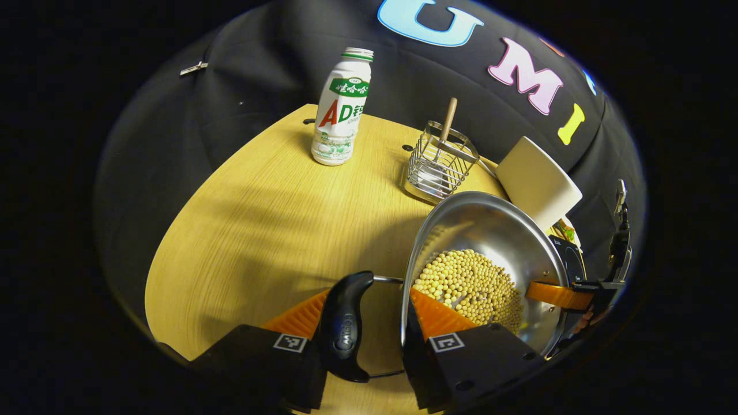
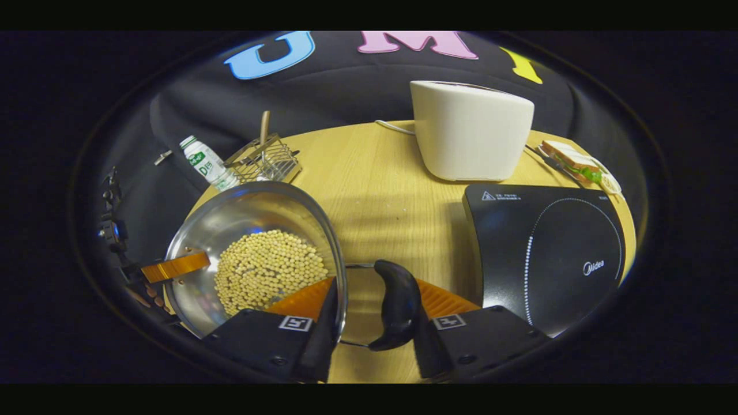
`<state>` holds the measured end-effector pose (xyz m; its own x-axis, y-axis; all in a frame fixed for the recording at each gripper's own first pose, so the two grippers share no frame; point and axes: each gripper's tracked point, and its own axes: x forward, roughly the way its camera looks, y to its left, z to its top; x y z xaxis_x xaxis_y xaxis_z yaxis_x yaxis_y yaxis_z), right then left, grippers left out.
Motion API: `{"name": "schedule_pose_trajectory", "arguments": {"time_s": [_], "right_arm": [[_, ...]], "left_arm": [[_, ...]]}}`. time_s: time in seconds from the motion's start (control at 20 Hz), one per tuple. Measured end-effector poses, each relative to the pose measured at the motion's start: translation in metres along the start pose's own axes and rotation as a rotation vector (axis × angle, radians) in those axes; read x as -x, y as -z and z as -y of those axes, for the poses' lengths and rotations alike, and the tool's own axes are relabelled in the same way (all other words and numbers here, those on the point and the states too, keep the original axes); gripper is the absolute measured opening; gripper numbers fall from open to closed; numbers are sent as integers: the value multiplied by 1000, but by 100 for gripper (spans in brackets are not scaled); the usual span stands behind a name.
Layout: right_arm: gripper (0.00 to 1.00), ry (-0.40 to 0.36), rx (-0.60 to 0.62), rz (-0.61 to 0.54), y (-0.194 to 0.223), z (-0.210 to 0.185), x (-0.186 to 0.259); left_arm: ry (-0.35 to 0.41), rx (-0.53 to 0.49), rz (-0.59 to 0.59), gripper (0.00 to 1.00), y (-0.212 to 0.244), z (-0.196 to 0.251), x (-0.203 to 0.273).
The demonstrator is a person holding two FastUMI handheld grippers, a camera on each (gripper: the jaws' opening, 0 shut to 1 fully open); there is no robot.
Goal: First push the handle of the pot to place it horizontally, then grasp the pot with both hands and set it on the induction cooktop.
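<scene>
A steel pot (image 1: 490,230) holding soybeans (image 1: 470,285) sits on the wooden table (image 1: 259,219), left of the black induction cooktop (image 2: 548,253). My left gripper (image 1: 369,295) straddles one black side handle (image 1: 345,323): one finger lies outside the handle, the other inside the pot wall, and both press. In the right gripper view, my right gripper (image 2: 375,282) grips the opposite handle (image 2: 398,311) and the rim of the pot (image 2: 253,213) the same way. Each view shows the other gripper's finger across the pot. Whether the pot is lifted off the table is unclear.
A drink bottle (image 1: 341,109) and a wire rack (image 1: 439,164) with a wooden-handled utensil stand at the back. A white toaster (image 2: 470,129) sits behind the cooktop, and a sandwich (image 2: 579,164) lies to its right. Bare table (image 2: 392,196) separates pot and cooktop.
</scene>
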<state>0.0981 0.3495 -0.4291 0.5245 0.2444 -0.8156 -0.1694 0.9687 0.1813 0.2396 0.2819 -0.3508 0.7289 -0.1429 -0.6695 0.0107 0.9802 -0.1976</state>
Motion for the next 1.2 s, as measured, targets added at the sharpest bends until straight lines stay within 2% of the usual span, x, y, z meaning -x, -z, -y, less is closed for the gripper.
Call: {"name": "schedule_pose_trajectory", "arguments": {"time_s": [0.35,0.65,0.9,1.2], "right_arm": [[59,-33,26,2,3,1,18],[59,-57,26,45,-16,11,54],[59,-55,11,82,-36,47,90],[59,-42,-9,107,-57,111,120]], "left_arm": [[-26,29,7,59,14,5,21],[-27,13,38,59,1,31,51],[-11,-11,57,59,-11,80,69],[8,-46,65,59,-21,154,75]]}}
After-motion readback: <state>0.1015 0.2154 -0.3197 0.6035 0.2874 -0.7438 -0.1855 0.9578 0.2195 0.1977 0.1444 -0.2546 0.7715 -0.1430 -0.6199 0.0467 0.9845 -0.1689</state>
